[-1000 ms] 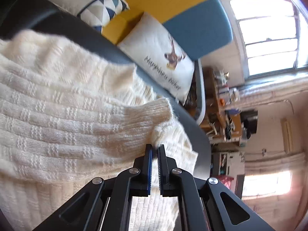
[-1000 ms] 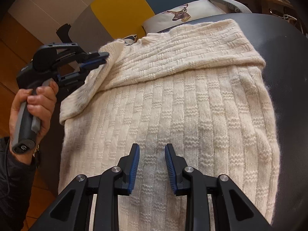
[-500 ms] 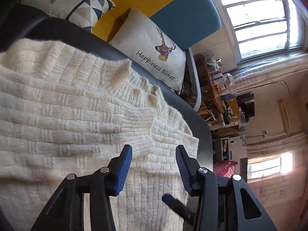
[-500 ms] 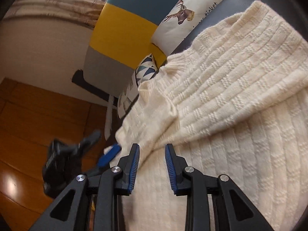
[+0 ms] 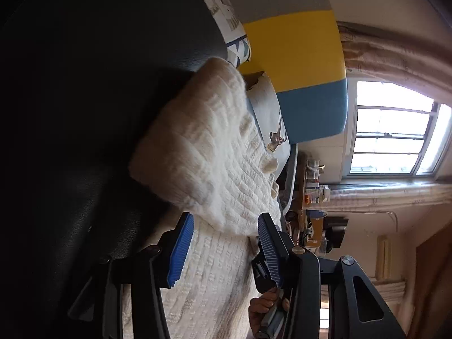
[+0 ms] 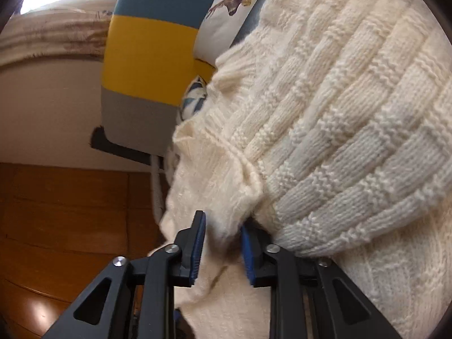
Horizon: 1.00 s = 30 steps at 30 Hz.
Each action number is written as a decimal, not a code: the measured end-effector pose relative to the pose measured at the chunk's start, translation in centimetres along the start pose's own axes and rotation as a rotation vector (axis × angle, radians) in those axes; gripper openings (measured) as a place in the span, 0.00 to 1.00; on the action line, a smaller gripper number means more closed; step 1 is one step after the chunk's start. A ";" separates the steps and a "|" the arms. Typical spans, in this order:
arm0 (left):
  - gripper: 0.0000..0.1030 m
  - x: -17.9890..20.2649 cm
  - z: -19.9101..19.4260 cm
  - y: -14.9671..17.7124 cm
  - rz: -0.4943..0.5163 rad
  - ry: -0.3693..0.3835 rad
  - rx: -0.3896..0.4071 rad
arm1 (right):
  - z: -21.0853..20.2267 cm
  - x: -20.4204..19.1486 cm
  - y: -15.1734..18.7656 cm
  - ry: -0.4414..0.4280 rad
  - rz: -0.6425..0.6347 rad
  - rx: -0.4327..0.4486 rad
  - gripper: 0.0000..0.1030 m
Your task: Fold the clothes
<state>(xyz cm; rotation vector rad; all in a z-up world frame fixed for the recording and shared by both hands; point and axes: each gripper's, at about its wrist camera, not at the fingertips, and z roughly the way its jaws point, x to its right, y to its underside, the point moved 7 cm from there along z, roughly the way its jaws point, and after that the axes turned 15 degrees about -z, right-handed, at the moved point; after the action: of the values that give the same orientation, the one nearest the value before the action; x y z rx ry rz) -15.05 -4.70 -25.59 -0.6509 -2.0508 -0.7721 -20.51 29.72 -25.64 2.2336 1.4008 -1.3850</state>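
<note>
Ahead of the left gripper (image 5: pixel 223 243), whose jaws stand wide apart, the folded cream chunky-knit sweater (image 5: pixel 209 152) bulks up as a thick roll across the path, while the bare black leather-look desk (image 5: pixel 84 113) beside it lies free. The right gripper (image 6: pixel 221 250) has a fluffy fold of that knit between its parted jaws and the thick folded sleeve pressing at its right. Beyond the sweater, the white deer-print cushion (image 6: pixel 226 8) and the grey, yellow and blue striped chair back (image 6: pixel 147 53) close off the far edge.
</note>
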 end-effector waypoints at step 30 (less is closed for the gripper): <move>0.50 1.0 3.4 -3.5 -0.109 0.104 0.110 | -8.3 -7.8 -7.4 0.204 -0.489 -0.016 0.15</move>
<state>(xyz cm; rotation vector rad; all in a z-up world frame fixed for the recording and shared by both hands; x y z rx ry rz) -19.74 -4.47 -27.31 -0.4315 -2.0300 -0.7335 -22.15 33.46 -12.72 2.1591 2.1286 -1.2796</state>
